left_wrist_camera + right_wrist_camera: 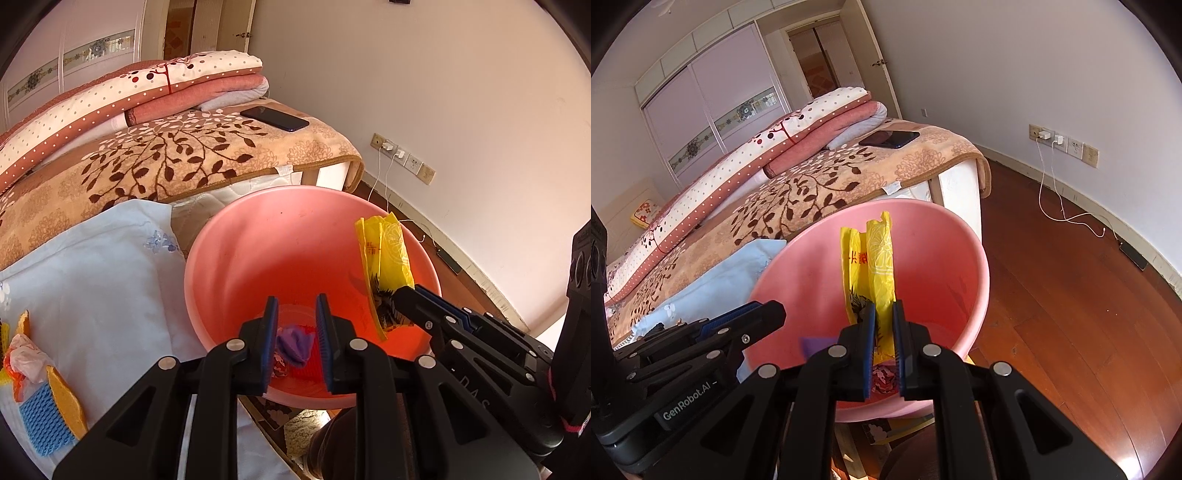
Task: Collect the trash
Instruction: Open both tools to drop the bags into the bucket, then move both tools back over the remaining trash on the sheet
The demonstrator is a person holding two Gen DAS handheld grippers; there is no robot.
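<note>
Basin: pink basin [258, 258] beside the bed [192, 155]; holds a purple scrap [293, 347] and red-and-white crumpled bits [884, 382].
Right gripper [884, 325]: jaws narrow, clamped on a yellow plastic bag [873, 266] standing up over the basin.
Left gripper [295, 332]: jaws partly apart, empty, above the purple scrap.
Remaining nearby: crumpled wrappers [26, 363] and a blue knit piece [44, 424] on the pale blue cloth [99, 277].
Elsewhere: phone [275, 118] on the blanket.

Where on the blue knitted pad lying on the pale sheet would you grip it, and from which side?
Grip the blue knitted pad at its bare lower edge, coming from above. It lies flat on the pale blue sheet, so only a thin edge pinches well. An orange piece lies against its right side and crumpled wrappers sit at its top, so those sides look crowded.
</note>
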